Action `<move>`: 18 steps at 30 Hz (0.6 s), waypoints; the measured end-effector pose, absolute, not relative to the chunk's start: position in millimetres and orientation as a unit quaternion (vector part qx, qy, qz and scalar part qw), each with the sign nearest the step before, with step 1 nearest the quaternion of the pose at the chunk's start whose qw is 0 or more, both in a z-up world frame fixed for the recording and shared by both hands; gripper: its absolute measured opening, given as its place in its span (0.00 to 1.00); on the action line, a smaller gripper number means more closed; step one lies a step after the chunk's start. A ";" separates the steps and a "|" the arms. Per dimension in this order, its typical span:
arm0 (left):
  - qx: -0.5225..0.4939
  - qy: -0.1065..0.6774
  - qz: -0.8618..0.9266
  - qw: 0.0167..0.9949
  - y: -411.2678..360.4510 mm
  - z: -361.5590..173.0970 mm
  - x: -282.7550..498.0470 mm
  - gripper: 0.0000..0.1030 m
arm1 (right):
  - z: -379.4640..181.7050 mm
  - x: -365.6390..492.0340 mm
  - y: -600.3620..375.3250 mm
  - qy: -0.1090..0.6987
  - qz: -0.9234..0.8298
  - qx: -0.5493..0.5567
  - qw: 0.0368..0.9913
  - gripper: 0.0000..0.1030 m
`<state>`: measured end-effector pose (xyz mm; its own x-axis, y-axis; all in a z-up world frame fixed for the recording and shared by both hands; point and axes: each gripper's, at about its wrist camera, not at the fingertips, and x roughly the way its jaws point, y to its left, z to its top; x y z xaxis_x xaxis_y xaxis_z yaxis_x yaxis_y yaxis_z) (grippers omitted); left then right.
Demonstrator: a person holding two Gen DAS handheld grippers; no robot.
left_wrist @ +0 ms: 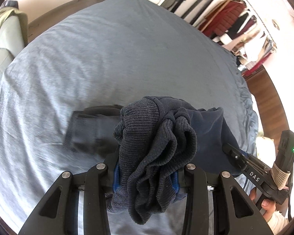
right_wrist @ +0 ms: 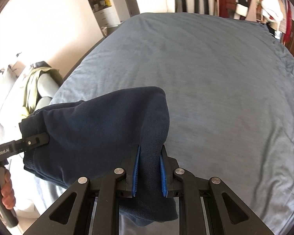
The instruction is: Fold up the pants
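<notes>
We hold the dark navy knit pants (right_wrist: 100, 137) in the air above the bed with its grey-blue cover (right_wrist: 215, 78) — bunched, not laid flat. The left tongs (left_wrist: 147, 176) are clenched on a gathered ribbed edge, the right tongs (right_wrist: 150, 168) on a plain fabric edge. No fold shows yet, we judge — spreading out and every fold remain.

Right gripper (right_wrist: 150, 168) clamps navy pants (right_wrist: 100, 133) above blue bedsheet (right_wrist: 225, 88); left gripper (right_wrist: 42, 138) grips far edge.
</notes>
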<state>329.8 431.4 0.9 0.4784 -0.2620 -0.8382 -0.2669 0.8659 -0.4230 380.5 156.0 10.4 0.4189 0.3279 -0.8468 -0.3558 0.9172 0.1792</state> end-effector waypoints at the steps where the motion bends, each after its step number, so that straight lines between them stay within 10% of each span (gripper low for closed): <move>1: -0.261 0.513 0.003 0.818 437.3 -4.0 330.9 0.37 | 6.6 381.0 164.7 0.500 0.204 -0.017 0.842 0.18; 18: -0.251 0.580 0.015 0.775 496.9 -90.0 360.4 0.49 | -61.7 399.6 232.0 0.540 0.182 -0.063 0.819 0.19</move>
<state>360.4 496.9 -90.0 0.3262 -0.2679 -0.9065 -0.3142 0.8738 -0.3712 399.6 232.0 -61.7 0.3499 0.2312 -0.9078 -0.3666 0.9256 0.0945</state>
